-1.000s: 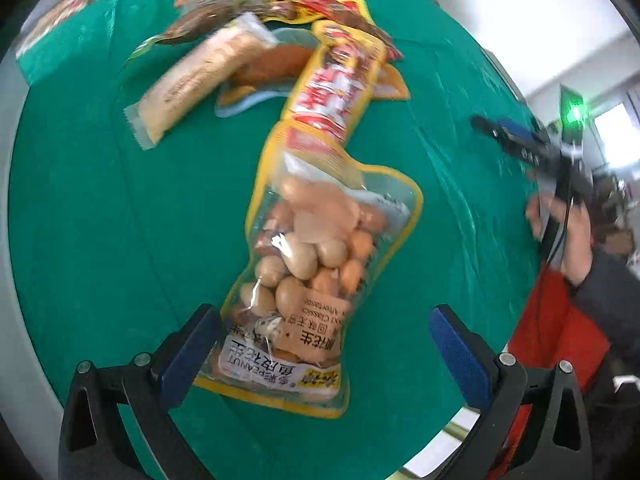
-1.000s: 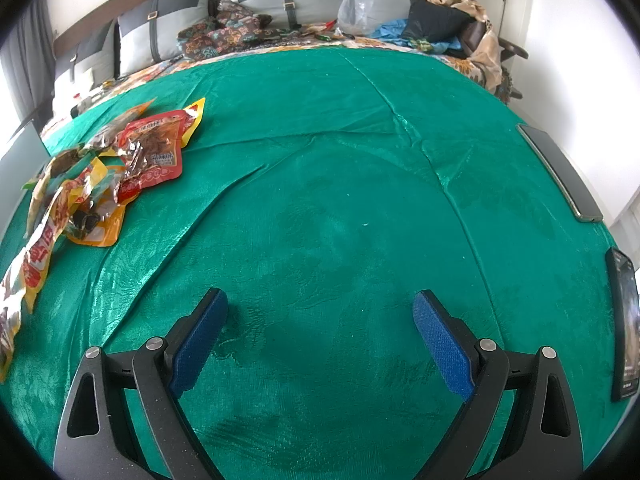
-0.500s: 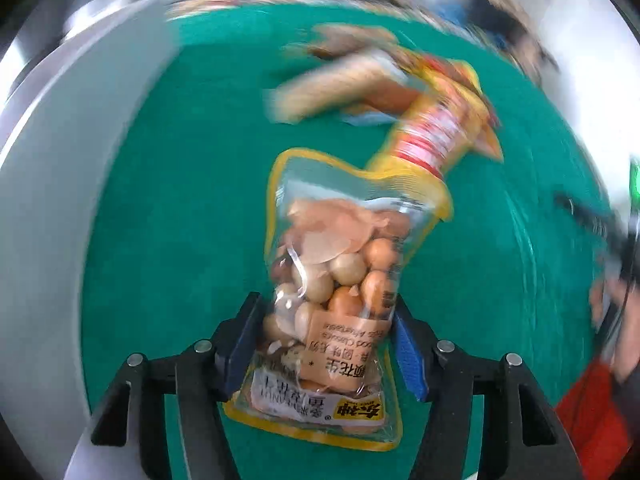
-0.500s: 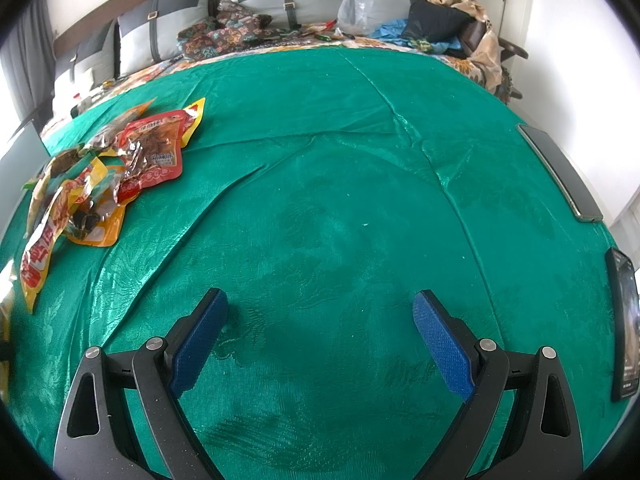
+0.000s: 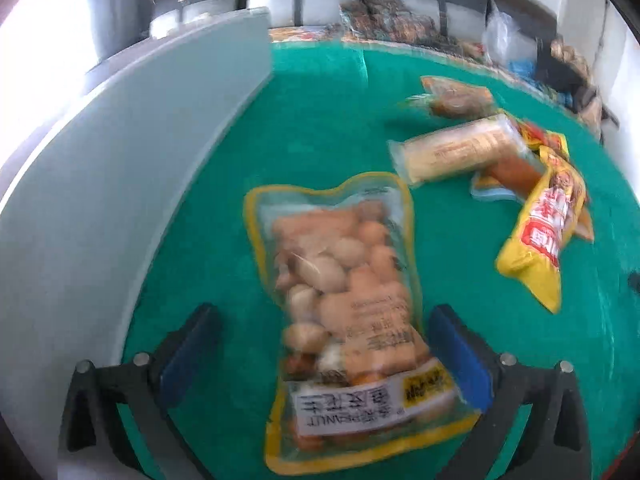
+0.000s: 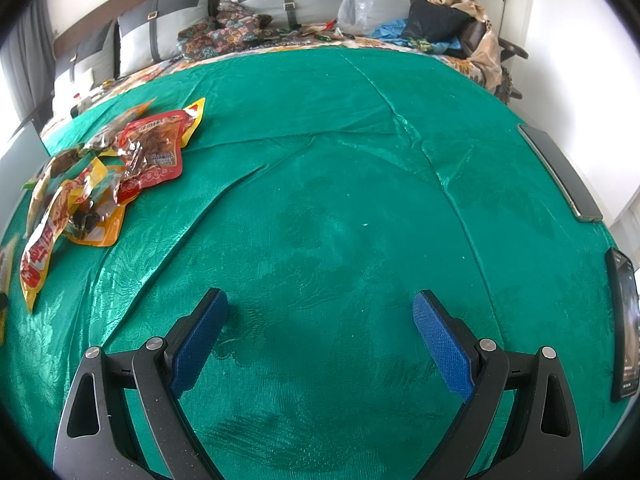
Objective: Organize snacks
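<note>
In the left wrist view a clear, yellow-edged bag of peanuts [image 5: 348, 304] lies on the green cloth between my left gripper's [image 5: 324, 356] blue pads. The jaws stand wide apart; the right pad is at the bag's edge, the left pad is clear of it. Other snacks lie at the right: a pale roll pack [image 5: 460, 152], a yellow-red pack [image 5: 548, 232] and a sausage pack [image 5: 456, 96]. My right gripper [image 6: 320, 344] is open and empty over bare cloth. The snack pile [image 6: 100, 180] shows at the left of the right wrist view.
A grey-white board or box wall [image 5: 120, 184] runs along the left of the cloth. A dark flat device [image 6: 560, 172] and a phone [image 6: 624, 320] lie at the cloth's right edge. Pillows and clutter [image 6: 280, 20] sit behind on a sofa.
My left gripper closed on the peanut bag, swung it left away from the pile toward the grey wall, then opened. The right gripper has not moved.
</note>
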Tool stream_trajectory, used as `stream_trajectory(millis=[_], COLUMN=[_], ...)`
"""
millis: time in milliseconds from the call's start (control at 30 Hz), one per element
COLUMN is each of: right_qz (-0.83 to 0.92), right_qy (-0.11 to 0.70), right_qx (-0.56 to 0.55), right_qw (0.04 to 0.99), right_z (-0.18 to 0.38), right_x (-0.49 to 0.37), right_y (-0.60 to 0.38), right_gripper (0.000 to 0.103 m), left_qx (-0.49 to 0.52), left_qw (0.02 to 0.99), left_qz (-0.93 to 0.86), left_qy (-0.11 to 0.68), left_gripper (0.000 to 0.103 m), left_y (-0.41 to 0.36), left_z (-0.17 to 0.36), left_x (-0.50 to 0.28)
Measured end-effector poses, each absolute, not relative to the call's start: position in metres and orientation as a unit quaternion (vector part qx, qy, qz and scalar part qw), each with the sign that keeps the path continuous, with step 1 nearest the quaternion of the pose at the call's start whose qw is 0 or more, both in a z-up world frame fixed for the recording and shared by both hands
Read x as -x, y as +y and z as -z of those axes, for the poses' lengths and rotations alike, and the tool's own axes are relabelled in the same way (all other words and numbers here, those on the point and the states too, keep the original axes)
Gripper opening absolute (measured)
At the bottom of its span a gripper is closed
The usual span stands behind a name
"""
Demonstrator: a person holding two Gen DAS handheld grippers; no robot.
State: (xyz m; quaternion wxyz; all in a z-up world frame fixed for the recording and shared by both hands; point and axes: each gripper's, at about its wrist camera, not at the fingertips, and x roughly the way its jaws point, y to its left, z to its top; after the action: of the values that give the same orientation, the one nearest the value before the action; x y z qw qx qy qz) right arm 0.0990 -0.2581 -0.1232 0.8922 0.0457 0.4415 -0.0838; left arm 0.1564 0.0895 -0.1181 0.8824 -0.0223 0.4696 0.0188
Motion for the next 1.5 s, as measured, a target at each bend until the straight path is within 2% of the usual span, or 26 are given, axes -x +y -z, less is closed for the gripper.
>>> stream_trajectory(millis=[633,733,867,933,1100,1267,1300,1333,1400,1500], right_qz=[0.085,0.11,-0.001,-0.056,-0.07,-0.009,-0.017,-0.021,-0.035,-0.075], right_qy=[0.442,0.49,0.486,0.509,0.53,0.554,0.547,0.541,0.534,0.544], right_qx=[-0.046,-0.05,-0.165,-0.174,-0.121,-0.061,-0.062,-0.056,-0.044,-0.04], right_qw=[0.892,0.863,0.858,0.841,0.837,0.83,0.835,0.839,0.843,0.834], right_z=[0.123,0.116,0.095,0.096,0.099,0.115,0.114,0.112,0.109,0.106], right_x=[-0.099,-0.112,-0.123,-0.137,-0.177,-0.185,-0.18,-0.176,-0.165,-0.152], right_y=[-0.258,-0.248,-0.181,-0.137,-0.041,-0.027,-0.032,-0.036,-0.051,-0.073], right_gripper=[0.096,0.095,0.095,0.094,0.095,0.092,0.089,0.063,0.048,0.045], left_qx=[0.022,0.022,0.022,0.022,0.022,0.022,0.022,0.022,0.022,0.022], left_qw=[0.883,0.883,0.883,0.883,0.883,0.883,0.883,0.883,0.883,0.883], left_qz=[-0.025,-0.025,-0.025,-0.025,-0.024,-0.024,-0.024,-0.024,-0.024,-0.025], left_qy=[0.468,0.468,0.468,0.468,0.468,0.468,0.468,0.468,0.468,0.468], left_gripper=[0.103,0.103,0.103,0.103,0.103,0.103,0.103,0.103,0.103,0.103], left_y=[0.097,0.096,0.096,0.096,0.096,0.096,0.096,0.095,0.095,0.095], left_z=[0.113,0.11,0.11,0.11,0.11,0.111,0.11,0.11,0.11,0.11], left_x=[-0.158,-0.159,-0.159,-0.159,-0.159,-0.159,-0.159,-0.159,-0.159,-0.159])
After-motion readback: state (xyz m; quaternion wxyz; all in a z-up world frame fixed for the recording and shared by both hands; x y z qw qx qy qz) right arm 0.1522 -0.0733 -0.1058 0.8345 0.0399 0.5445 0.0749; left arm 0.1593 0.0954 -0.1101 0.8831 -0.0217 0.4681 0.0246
